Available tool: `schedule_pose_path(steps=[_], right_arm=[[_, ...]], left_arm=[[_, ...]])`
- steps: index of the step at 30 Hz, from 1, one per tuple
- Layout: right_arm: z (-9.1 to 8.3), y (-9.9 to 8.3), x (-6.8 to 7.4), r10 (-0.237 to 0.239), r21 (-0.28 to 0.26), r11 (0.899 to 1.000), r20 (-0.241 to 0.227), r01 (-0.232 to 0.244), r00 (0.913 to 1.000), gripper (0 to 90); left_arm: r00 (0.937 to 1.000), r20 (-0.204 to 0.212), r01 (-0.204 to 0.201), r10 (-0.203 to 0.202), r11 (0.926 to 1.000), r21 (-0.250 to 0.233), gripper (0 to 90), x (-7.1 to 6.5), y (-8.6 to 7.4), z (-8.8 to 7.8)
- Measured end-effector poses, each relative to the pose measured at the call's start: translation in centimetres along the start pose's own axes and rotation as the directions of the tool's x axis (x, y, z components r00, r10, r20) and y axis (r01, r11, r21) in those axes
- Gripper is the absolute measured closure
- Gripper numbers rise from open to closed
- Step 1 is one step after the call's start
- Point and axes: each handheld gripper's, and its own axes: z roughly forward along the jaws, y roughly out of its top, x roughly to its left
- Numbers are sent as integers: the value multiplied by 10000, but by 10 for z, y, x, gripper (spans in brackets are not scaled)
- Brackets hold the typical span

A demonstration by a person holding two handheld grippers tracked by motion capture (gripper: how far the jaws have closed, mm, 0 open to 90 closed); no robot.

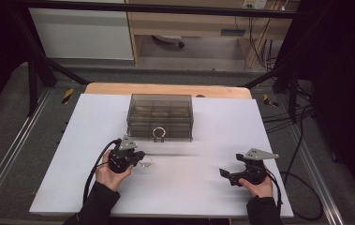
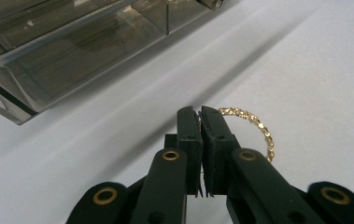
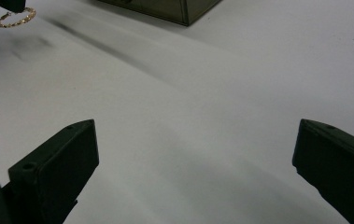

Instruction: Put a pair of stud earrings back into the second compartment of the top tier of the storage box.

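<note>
The left claw [image 1: 140, 158] is clenched on a thin gold bracelet [image 2: 254, 128], which is held just in front of the smoky clear box [image 1: 160, 117], a bit to its left, above the white counter [image 1: 203, 187]. The bracelet should probably be lifted slowly and kept pinched tight so it is not dropped. To the right of the box, the right claw [image 1: 225, 174] is held wide open with nothing in it.

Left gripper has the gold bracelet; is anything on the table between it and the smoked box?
Nothing visible. The left gripper is shut on the bracelet, and only bare white table lies between it and the box.
</note>
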Motion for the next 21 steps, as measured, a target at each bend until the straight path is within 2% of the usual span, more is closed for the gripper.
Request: schedule_pose_path(steps=[21], right_arm=[[0,0,0,21,-7,10000,16,-21,10000,11]], left_arm=[[9997,229,-29,34,9998,-209,864,-4,7,-12]])
